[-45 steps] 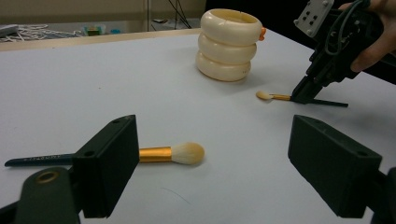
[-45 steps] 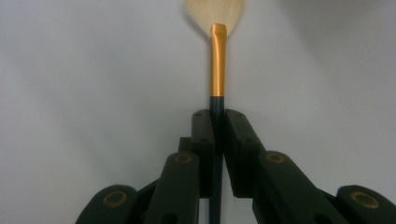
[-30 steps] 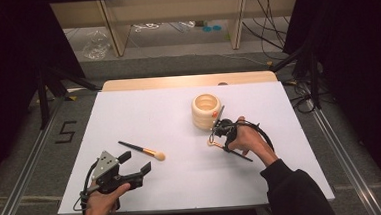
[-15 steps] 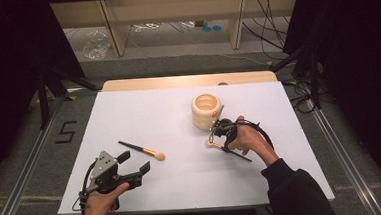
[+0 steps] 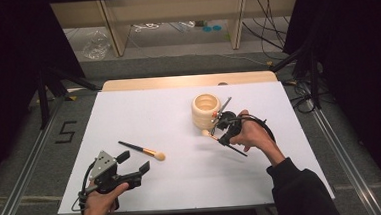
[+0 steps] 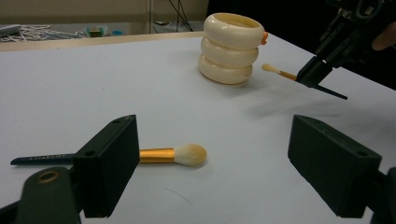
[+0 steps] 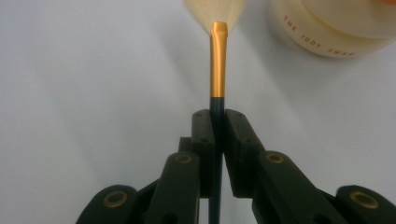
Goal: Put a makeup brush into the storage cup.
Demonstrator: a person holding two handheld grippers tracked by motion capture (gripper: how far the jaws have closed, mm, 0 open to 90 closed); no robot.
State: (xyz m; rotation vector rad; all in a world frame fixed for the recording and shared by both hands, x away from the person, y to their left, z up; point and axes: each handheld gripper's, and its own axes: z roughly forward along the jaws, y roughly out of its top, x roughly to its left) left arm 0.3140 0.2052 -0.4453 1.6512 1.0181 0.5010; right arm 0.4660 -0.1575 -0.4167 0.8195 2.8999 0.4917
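Here, right gripper (image 7: 216,140) jaws clenched on a brush (image 7: 217,70) — left gripper (image 6: 215,163) jaws released.

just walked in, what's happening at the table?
A person works at a white table with two tools. The right hand-held gripper is shut on the dark handle of a gold-ferruled makeup brush, its bristles beside the cream ribbed ring-stack holder. The left hand-held gripper is open and empty near the table's front edge, with a second gold-ferruled makeup brush lying flat just ahead of it.
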